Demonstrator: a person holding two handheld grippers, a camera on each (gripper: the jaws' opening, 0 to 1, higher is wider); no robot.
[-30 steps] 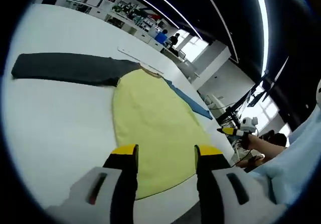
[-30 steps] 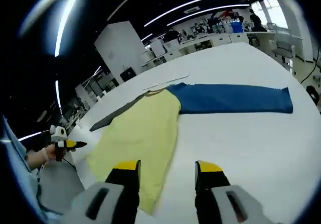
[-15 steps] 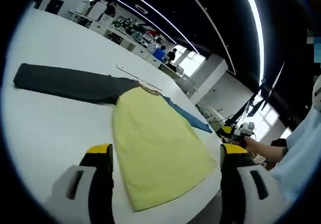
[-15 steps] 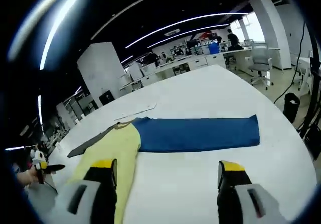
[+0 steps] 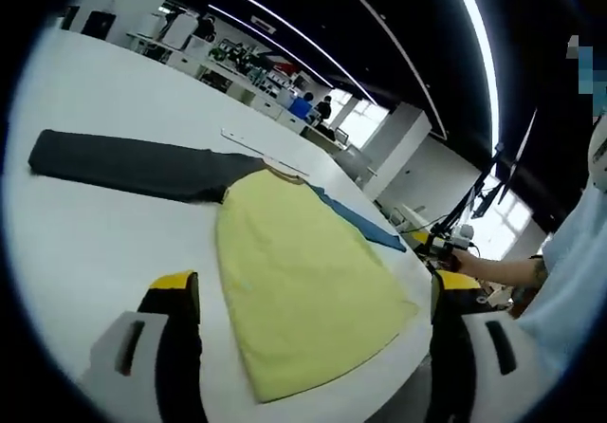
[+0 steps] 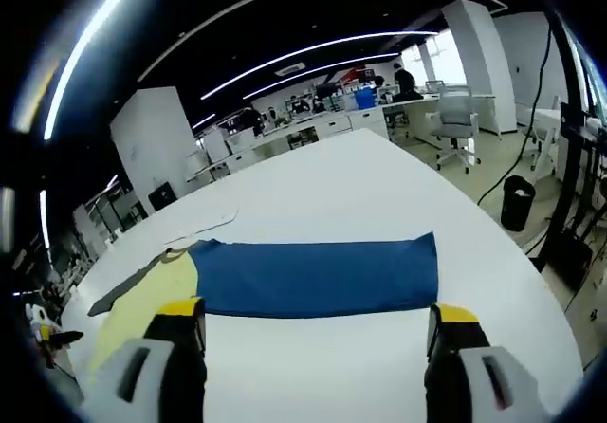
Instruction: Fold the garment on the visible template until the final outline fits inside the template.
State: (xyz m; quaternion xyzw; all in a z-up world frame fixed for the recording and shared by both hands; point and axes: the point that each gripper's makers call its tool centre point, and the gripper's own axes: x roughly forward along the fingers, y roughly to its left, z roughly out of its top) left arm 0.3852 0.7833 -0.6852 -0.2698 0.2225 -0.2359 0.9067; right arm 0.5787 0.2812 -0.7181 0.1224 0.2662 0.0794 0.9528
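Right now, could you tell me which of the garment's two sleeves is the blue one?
The blue sleeve is the one stretched out flat ahead of the right gripper; the other sleeve, dark grey, lies beyond the left gripper.

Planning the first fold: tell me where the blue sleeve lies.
In the right gripper view, the blue sleeve lies flat on the white table, stretching right from the yellow body.

One white desk (image 5: 85, 252) carries one yellow-bodied garment (image 5: 303, 285) with one dark grey sleeve (image 5: 133, 165) and one blue sleeve (image 6: 318, 276), plus one thin pale template strip (image 5: 248, 142).
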